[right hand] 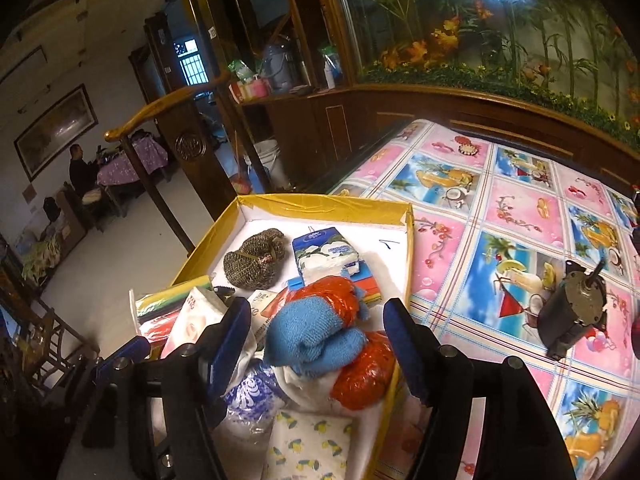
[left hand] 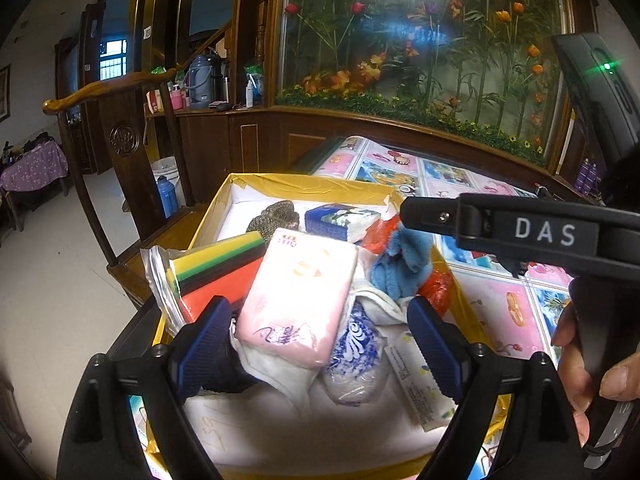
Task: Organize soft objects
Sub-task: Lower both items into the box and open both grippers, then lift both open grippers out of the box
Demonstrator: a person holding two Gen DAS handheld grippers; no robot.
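Yellow box sat packed; both tongs, left and right, hung released, soft items dropped. Next: fetch anything left toward three o'clock.

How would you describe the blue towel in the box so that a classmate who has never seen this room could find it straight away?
Start at the yellow box on the patterned tablecloth. Look at the heap of soft things at its near end. The blue towel lies rolled on top, between orange bags; it is the only plain, fluffy blue thing, whereas the other blue items are printed packets.
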